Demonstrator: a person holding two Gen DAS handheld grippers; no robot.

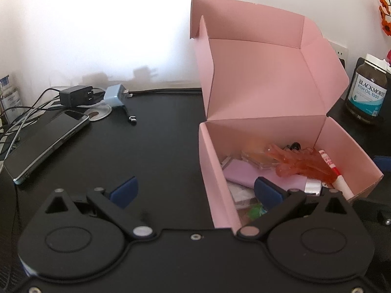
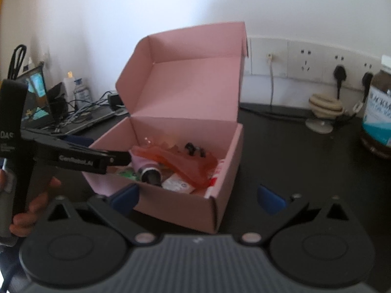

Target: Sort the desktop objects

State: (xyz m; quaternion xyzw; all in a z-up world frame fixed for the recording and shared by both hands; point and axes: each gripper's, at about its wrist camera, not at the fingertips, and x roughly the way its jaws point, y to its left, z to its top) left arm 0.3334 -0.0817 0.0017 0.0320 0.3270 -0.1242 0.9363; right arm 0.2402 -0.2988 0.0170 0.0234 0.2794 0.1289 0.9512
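An open pink cardboard box (image 1: pixel 215 171) stands on the black desk with its lid up. Inside lie an orange translucent hair claw (image 1: pixel 303 166), a lilac item (image 1: pixel 242 173), a red-and-white tube (image 1: pixel 334 173) and other small things. My left gripper (image 1: pixel 195 191) is open and straddles the box's left wall, right finger inside, holding nothing. In the right wrist view the box (image 2: pixel 176 207) sits just ahead of my open, empty right gripper (image 2: pixel 198 196), and the left gripper (image 2: pixel 102 149) reaches in from the left.
On the desk to the left lie a phone (image 1: pixel 46 144), a black charger (image 1: pixel 75 95), a pale blue charger (image 1: pixel 113 96) and a small black adapter (image 1: pixel 132 119) among cables. A fish oil bottle (image 1: pixel 366 92) stands right of the box. Wall sockets (image 2: pixel 305 58) line the back.
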